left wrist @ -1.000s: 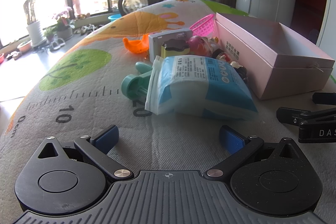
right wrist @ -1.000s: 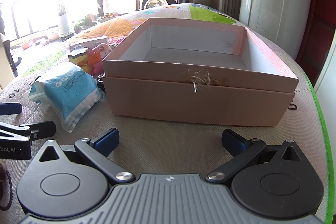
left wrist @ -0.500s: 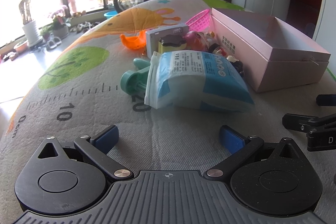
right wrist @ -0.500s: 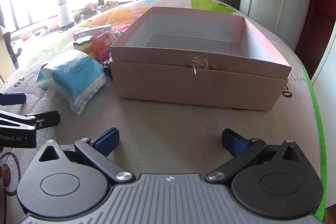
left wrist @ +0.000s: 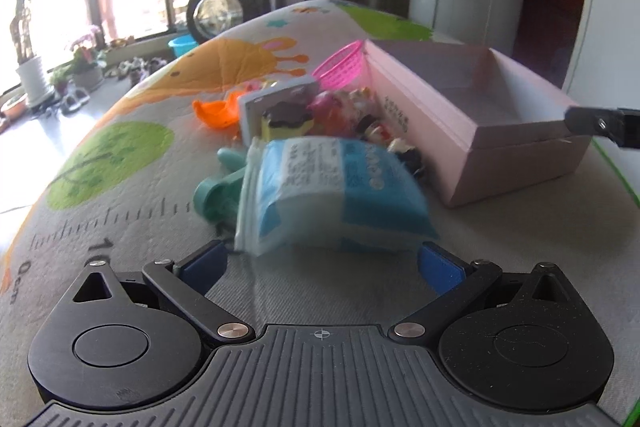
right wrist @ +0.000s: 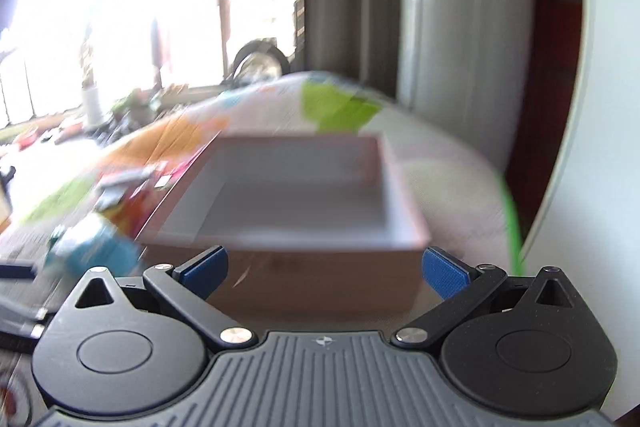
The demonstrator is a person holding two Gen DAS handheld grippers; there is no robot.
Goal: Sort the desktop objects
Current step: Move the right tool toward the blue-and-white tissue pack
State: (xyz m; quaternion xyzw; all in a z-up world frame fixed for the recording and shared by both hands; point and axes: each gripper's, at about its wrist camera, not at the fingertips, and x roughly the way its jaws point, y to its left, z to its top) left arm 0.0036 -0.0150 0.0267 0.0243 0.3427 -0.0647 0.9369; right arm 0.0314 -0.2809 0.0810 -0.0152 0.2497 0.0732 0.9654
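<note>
My left gripper (left wrist: pixel 322 265) is open and empty, its blue pads just short of a blue and white packet (left wrist: pixel 332 195) lying on the mat. Behind the packet sit a teal object (left wrist: pixel 218 193), a grey card box (left wrist: pixel 276 103), a yellow and brown toy (left wrist: pixel 286 123), small figures (left wrist: pixel 372 125), an orange piece (left wrist: pixel 214 111) and a pink basket (left wrist: pixel 342 65). An open pink box (left wrist: pixel 480 119) stands to the right. My right gripper (right wrist: pixel 324 267) is open and empty, raised before that pink box (right wrist: pixel 296 199); this view is blurred.
The patterned play mat (left wrist: pixel 120 155) covers the table and curves down at the left. The right gripper's tip (left wrist: pixel 604 125) shows over the pink box's near corner. Windows, plants and a wheel lie beyond the table's far end.
My left gripper has moved forward up to the blue packet. My right gripper has risen and moved forward towards the pink box, with its view now blurred by motion.
</note>
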